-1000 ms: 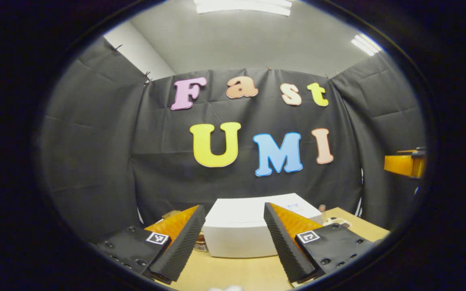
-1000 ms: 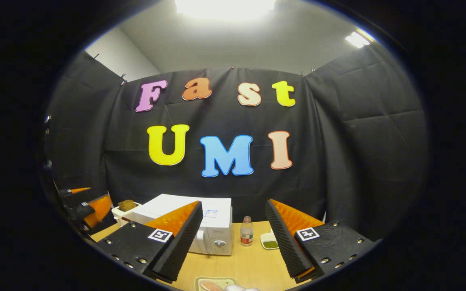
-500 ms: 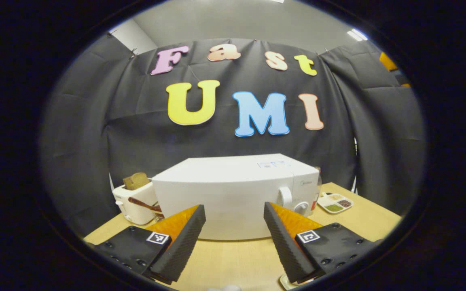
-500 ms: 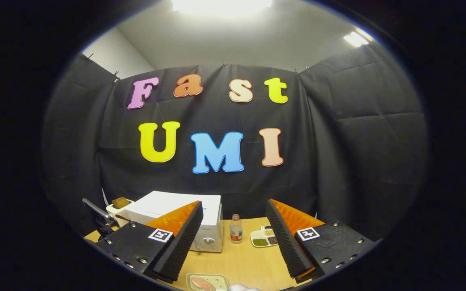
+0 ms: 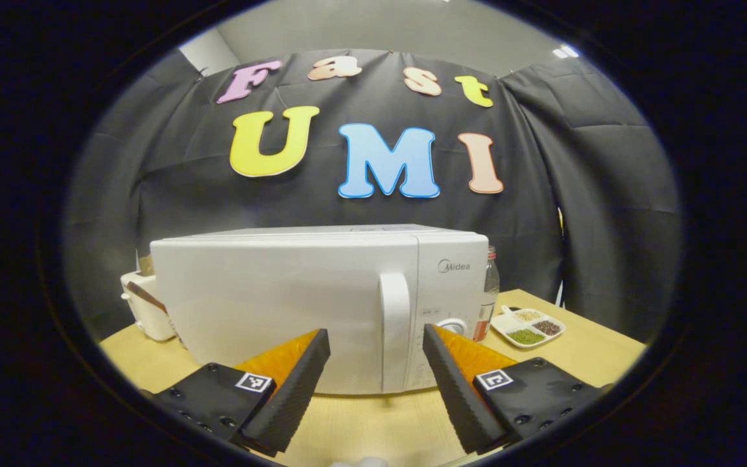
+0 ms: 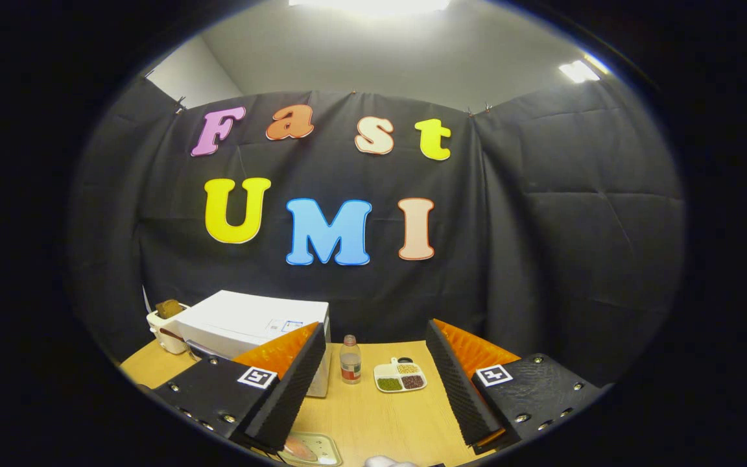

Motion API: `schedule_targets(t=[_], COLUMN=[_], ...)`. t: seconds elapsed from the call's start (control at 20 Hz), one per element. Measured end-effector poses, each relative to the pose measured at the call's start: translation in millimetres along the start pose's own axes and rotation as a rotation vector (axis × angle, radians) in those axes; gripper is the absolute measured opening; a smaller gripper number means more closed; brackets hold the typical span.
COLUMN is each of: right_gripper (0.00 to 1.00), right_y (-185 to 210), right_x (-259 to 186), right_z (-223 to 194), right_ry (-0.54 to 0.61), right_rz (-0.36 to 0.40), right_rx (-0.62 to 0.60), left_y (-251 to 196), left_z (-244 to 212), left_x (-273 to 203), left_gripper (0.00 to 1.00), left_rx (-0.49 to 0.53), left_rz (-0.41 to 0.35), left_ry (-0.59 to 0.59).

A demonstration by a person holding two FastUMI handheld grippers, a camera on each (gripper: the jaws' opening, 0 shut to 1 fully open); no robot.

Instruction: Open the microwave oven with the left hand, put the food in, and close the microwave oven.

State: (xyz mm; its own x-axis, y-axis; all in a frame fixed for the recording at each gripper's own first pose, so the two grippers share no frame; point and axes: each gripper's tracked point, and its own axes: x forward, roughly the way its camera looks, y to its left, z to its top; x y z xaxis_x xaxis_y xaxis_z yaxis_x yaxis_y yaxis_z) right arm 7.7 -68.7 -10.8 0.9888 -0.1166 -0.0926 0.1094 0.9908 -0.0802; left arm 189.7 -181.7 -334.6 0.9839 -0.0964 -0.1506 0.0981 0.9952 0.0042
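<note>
Two tools show in these views, each with its fingers spread wide and nothing between them. Seen from the left gripper view, the left tool (image 5: 375, 383) hangs just in front of the white microwave oven (image 5: 296, 298), whose door is closed; the upright door handle (image 5: 394, 331) stands in the gap between the two fingers, and neither finger touches it. Right of the handle is the control panel with a round knob (image 5: 454, 324), partly hidden by the right finger. Behind the oven's right side a small bottle (image 5: 490, 285) stands, and near it on the wooden tabletop (image 5: 600, 353) lies a white divided dish (image 5: 529, 326) with green, dark and pale contents in separate compartments. At the oven's left, a white toaster (image 5: 143, 311) is half hidden behind its corner. From the right gripper view, the right tool (image 6: 373, 389) is held well back from the oven (image 6: 250, 321) and above the tabletop (image 6: 380, 415). The bottle (image 6: 349, 360) and the divided dish (image 6: 399, 377) sit between its fingers, farther off. At the bottom edge, just beside the left finger, lies a small tray of food (image 6: 308, 449) with something pinkish on it, partly cut off. The toaster (image 6: 165, 324) holds a brown slice.
</note>
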Motion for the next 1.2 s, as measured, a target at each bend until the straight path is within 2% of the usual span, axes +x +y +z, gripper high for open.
schedule_targets(t=[0.45,0.6,0.65,0.7,0.85,1.2], right_gripper=[0.95,0.95,0.95,0.95,0.95,0.95], right_y=[-16.9,-13.7,-13.2,-12.5,-10.8,-10.8], right_x=[2.3,2.4,2.6,2.7,1.0,-4.4], right_z=[-11.7,-7.3,-9.2,-9.1,-9.3,-13.9], right_ry=[0.035,0.020,0.021,0.021,0.021,0.035], right_rz=[-0.029,-0.023,-0.024,-0.022,-0.018,-0.009], right_rx=[-0.019,-0.026,-0.036,-0.048,-0.065,-0.057], left_y=[-3.8,-11.8,-11.2,-10.0,-10.6,-10.1], left_z=[-10.9,-13.4,-18.3,-28.5,-17.4,-19.0], left_x=[24.5,32.5,35.6,45.0,32.3,32.2], left_gripper=[0.99,0.80,0.74,0.63,0.32,0.22], left_rx=[-0.022,-0.006,0.002,0.001,-0.018,-0.010], left_rz=[0.016,-0.025,-0.017,-0.020,-0.015,-0.036], left_ry=[0.016,0.029,0.046,0.051,0.049,0.084])
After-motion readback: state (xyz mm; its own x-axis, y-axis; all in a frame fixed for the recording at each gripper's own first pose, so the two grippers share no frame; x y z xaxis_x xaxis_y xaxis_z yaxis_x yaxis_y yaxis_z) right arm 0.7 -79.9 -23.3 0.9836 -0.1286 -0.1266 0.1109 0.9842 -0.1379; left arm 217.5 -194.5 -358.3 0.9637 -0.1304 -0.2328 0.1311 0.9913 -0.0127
